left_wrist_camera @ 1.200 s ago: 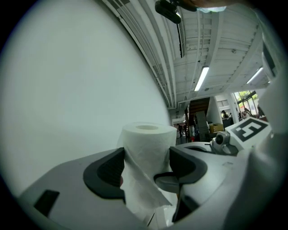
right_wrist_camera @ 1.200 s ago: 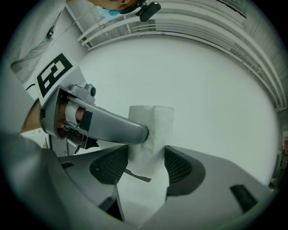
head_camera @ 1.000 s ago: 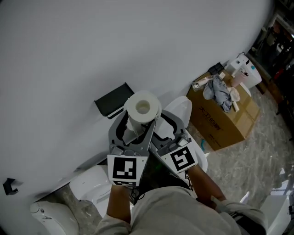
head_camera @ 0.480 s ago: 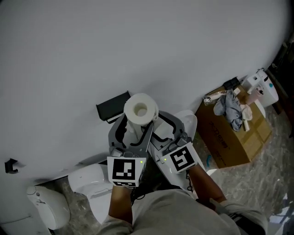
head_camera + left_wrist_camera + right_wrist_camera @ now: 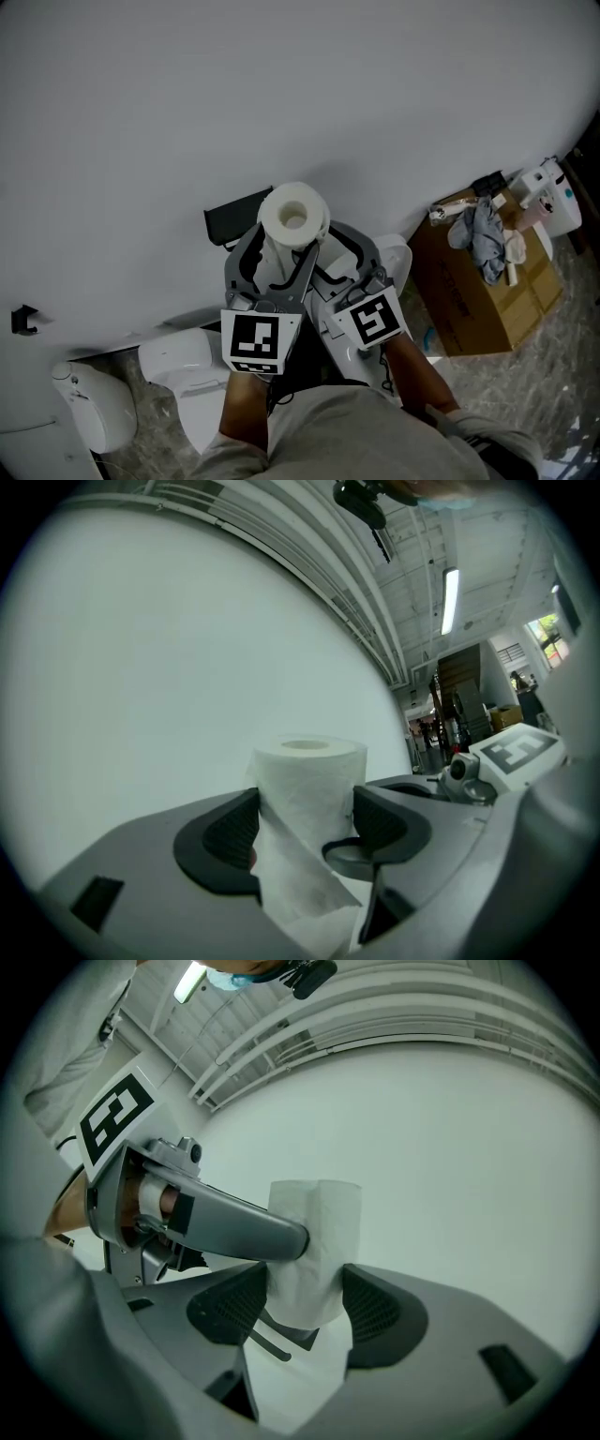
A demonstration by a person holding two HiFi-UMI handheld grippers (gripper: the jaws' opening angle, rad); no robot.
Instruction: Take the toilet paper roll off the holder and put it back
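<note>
Toilet paper roll (image 5: 293,214) upright, tail hanging; left gripper (image 5: 305,819), right gripper (image 5: 305,1305) fingers (image 5: 377,1312) pinching.

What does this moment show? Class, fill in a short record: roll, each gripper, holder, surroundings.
Roll: toilet paper roll, upright, core hole facing up, loose end hanging down
Left gripper: left gripper, jaws closed on the roll
Right gripper: right gripper, jaws also closed on the roll
Holder: black holder on the white wall, just behind the roll
Surroundings: cardboard box at right, cloth on top
</note>
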